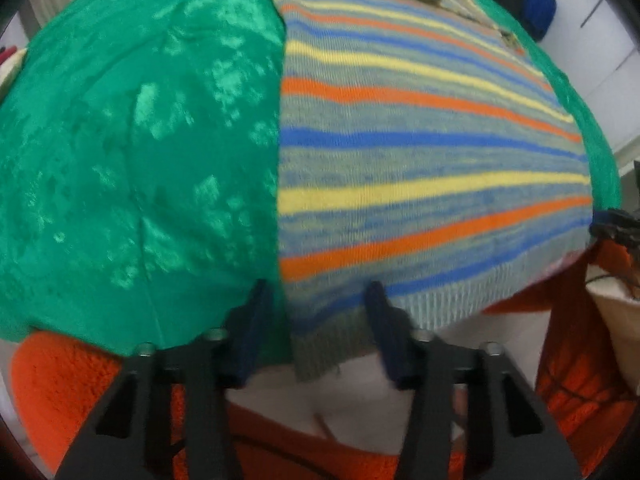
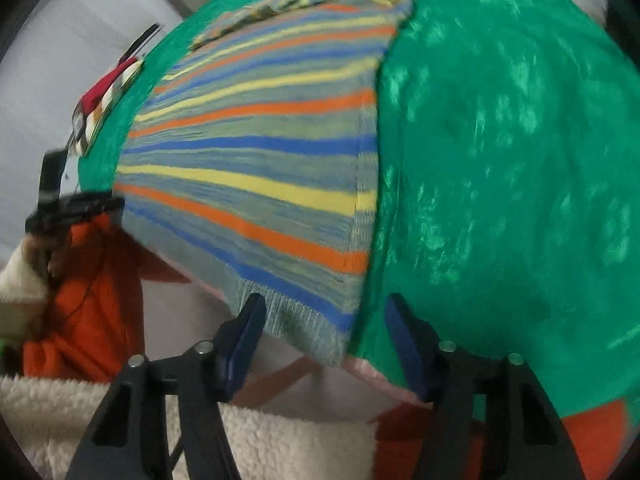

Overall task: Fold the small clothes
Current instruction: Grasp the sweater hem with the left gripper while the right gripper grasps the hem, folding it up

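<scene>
Two grippers sit at the near hem of one striped knit garment (image 1: 420,152), which lies flat on a green cloth (image 1: 132,140) over the desk.

From the left wrist, your left gripper (image 1: 316,308) brackets the garment's near left corner: one of its fingers (image 1: 256,320) is over the green cloth, the other over the ribbed hem. The gap is moderate, and blur hides whether the pads pinch (I cannot tell).

From the right wrist, your right gripper (image 2: 324,320) straddles the near right corner, fingers (image 2: 244,328) parted a little wider, nothing visibly clamped. The stripes run across between both grippers, so the garment (image 2: 256,160) stretches directly away from them. Folding likely means carrying this hem forward.
</scene>
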The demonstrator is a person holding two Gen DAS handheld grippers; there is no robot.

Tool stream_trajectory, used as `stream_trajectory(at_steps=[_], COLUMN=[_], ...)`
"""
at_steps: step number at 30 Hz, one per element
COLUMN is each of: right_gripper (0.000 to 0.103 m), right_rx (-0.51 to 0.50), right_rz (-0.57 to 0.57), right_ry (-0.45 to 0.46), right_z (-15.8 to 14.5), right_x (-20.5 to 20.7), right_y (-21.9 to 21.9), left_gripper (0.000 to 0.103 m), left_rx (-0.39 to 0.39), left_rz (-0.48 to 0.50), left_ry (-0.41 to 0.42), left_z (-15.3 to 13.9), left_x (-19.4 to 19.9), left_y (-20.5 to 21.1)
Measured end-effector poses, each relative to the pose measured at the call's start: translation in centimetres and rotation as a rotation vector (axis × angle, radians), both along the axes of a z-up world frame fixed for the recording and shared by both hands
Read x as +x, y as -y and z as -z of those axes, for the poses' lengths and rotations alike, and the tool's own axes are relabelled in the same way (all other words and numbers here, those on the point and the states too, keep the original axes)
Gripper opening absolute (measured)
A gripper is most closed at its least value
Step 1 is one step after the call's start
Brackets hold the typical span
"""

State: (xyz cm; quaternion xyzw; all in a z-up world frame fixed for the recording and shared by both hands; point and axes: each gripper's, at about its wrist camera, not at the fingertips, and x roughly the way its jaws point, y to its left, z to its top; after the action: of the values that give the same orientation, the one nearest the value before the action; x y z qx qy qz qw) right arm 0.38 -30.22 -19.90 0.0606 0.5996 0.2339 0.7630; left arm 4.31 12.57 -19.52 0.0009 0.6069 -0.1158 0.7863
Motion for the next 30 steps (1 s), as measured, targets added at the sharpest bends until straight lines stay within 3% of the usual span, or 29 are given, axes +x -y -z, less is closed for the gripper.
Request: stream_trajectory(at_steps=[1, 2, 4, 7, 10, 12, 13, 19, 23, 25, 27, 28, 29, 30], right_gripper=[0.034, 0.005, 0.005, 0.005, 0.005, 0.005, 0.005, 0.005, 0.005, 0.005, 0.013, 0.036, 0.047, 0.047], right_rx=[0.010, 0.008, 0.048, 0.117, 0.188, 0.219, 0.232, 0.256, 0.255, 0.267, 0.277, 0.262, 0.265, 0.279], right_rz=[-0.003, -0.016, -0.026, -0.003, 0.051, 0.073, 0.093, 0.204, 0.272, 0.304, 0.340, 0.385, 0.438, 0.461], right_ry=[-0.019, -0.038, -0.057, -0.035, 0.037, 0.085, 0.114, 0.256, 0.303, 0.321, 0.337, 0.333, 0.317, 0.311], right_z=[0.5, 0.9, 0.5, -1.9, -5.1, -6.4, -6.9, -8.2, -8.6, -8.1, -7.1, -6.3, -5.8, -5.6], right_x=[0.2, 0.2, 0.5, 0.6, 2.2, 4.0, 5.5, 16.7, 25.7, 30.6, 34.1, 35.6, 36.6, 36.6], right_y=[-0.3, -0.6, -0.7, -0.1, 1.2, 1.6, 1.7, 1.7, 2.2, 2.1, 2.2, 2.3, 3.0, 3.4], left_gripper=[0.005, 0.004, 0.003, 0.003, 0.003, 0.003, 0.003, 0.003, 0.004, 0.012, 0.031, 0.037, 0.037, 0.038], left_rx=[-0.018, -0.049, -0.078, -0.223, -0.352, -0.453, -0.468, -0.438, -0.392, -0.383, -0.317, -0.297, -0.317, -0.358], left_rz=[0.001, -0.007, -0.020, -0.066, -0.117, -0.162, -0.173, -0.214, -0.265, -0.277, -0.344, -0.391, -0.431, -0.448], left_ry=[-0.025, -0.047, -0.049, -0.023, 0.043, 0.098, 0.111, 0.273, 0.305, 0.308, 0.262, 0.239, 0.235, 0.241], left_z=[0.3, 0.3, -0.4, -2.9, -5.3, -6.8, -7.0, -9.4, -8.6, -7.5, -5.4, -4.7, -4.4, -4.3], left_x=[0.0, 0.0, -0.2, 0.1, 2.1, 5.5, 6.4, 20.3, 28.9, 32.5, 35.7, 36.3, 36.2, 35.6], left_y=[0.0, -0.2, -0.8, -2.4, -4.1, -5.3, -5.4, -5.5, -4.9, -4.5, -4.8, -5.2, -6.1, -6.8])
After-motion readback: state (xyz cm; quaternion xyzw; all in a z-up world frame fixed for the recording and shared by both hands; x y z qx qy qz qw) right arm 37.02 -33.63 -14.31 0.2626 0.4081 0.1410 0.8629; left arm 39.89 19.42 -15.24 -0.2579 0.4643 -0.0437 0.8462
